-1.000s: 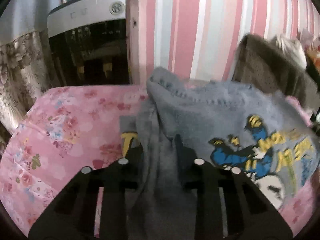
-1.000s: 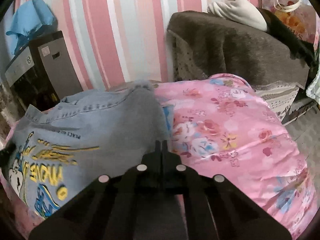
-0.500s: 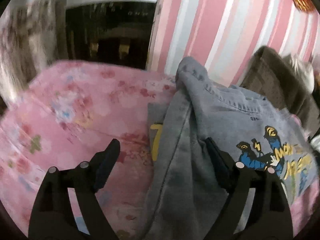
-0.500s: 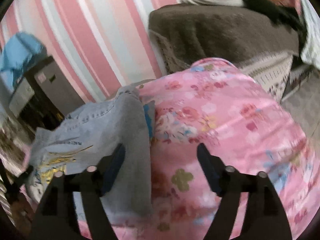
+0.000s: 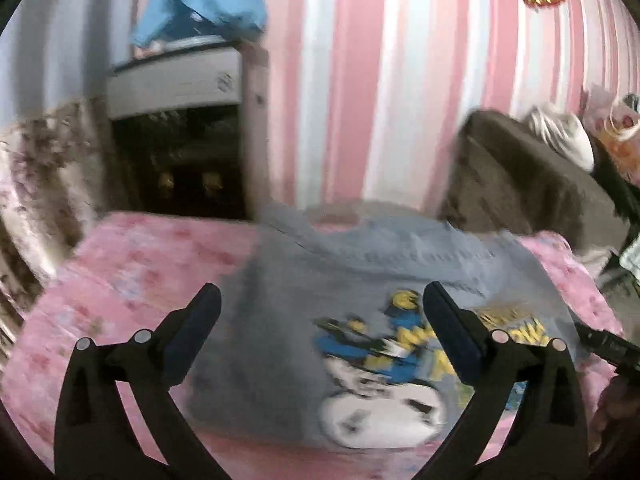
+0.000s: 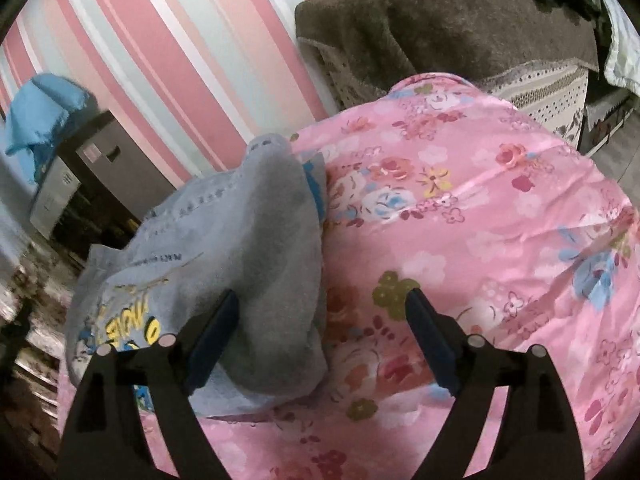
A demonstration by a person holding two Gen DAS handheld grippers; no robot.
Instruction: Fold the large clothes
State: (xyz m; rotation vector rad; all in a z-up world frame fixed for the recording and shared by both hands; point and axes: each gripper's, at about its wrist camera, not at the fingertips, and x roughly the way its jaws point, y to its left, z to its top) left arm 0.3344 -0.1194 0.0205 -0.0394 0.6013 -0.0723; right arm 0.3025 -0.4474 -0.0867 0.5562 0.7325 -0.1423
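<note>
Grippers, left [image 5: 320, 308] and right [image 6: 322, 316], hover wide open and empty above folded grey sweatshirt [image 6: 256, 248] on pink bedspread [image 6: 480, 240], likely needing another fold.

Pink floral bedspread [image 6: 500, 216] bare right of folded grey shirt [image 6: 256, 240], brown sofa [image 6: 440, 28] behind it

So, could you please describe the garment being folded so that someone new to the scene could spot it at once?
Start from the pink floral bedcover in front of the pink striped wall. On its left part lies the grey-blue garment, folded over itself. It alone there bears a blue, yellow and white cartoon print with yellow lettering; the blue cloth on the cabinet looks plain.
</note>
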